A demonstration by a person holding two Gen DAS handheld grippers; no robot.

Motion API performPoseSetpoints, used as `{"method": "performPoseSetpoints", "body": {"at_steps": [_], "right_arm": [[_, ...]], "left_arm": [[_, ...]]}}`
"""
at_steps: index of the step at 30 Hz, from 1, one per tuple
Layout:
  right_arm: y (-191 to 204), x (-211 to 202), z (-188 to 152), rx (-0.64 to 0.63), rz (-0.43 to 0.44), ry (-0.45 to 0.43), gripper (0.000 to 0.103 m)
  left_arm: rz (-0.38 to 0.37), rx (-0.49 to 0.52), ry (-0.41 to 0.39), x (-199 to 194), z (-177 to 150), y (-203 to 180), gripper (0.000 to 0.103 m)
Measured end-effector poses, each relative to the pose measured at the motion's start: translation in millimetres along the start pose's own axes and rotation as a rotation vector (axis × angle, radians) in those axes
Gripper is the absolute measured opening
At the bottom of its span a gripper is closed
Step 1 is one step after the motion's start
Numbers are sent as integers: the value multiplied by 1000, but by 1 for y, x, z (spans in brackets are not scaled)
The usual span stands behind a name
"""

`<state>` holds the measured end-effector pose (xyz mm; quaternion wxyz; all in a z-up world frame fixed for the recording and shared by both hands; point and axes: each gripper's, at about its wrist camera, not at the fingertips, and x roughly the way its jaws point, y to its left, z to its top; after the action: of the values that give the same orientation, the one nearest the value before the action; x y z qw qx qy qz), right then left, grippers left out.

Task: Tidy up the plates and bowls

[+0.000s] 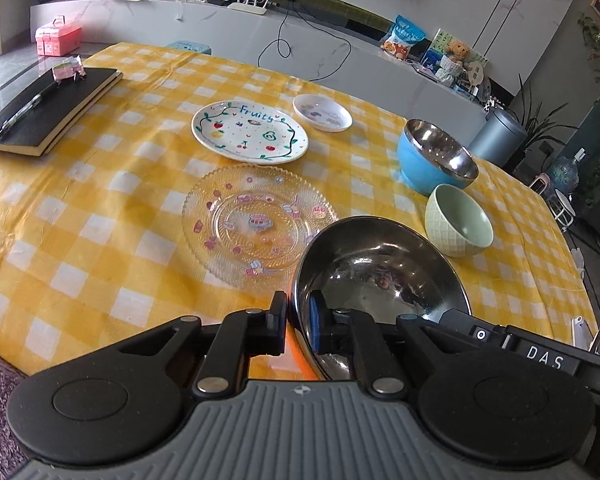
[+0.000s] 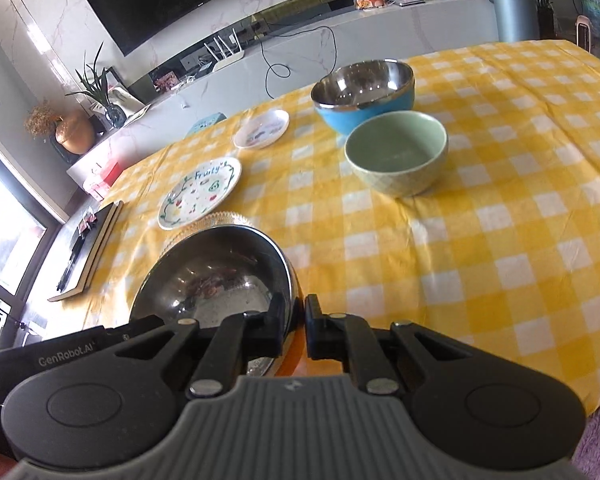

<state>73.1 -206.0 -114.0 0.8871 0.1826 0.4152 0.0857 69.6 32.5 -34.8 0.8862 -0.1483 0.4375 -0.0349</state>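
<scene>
Both grippers clamp the rim of one steel bowl with an orange outside, also in the right wrist view. My left gripper is shut on its near-left rim. My right gripper is shut on its right rim. The bowl hangs above the near edge of a clear glass plate. Beyond lie a white "Fruity" plate, a small white dish, a blue steel-lined bowl and a green bowl. The green bowl and blue bowl show in the right wrist view.
A yellow checked cloth covers the table. A black notebook with a pen lies at the far left. A white cabinet with a router and cables stands behind the table.
</scene>
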Motion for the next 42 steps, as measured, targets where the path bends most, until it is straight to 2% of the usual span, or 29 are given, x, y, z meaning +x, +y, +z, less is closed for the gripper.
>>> {"method": "performPoseSetpoints", "body": {"at_steps": [10, 13, 42], "right_arm": [[1, 4, -12, -5, -11, 25, 8], [2, 6, -12, -9, -14, 25, 8], [7, 29, -4, 31, 6, 17, 8]], "left_arm": [[8, -25, 21, 6, -13, 10, 12], [13, -14, 11, 7, -14, 10, 9], [32, -23, -25, 18, 0, 18, 8]]}}
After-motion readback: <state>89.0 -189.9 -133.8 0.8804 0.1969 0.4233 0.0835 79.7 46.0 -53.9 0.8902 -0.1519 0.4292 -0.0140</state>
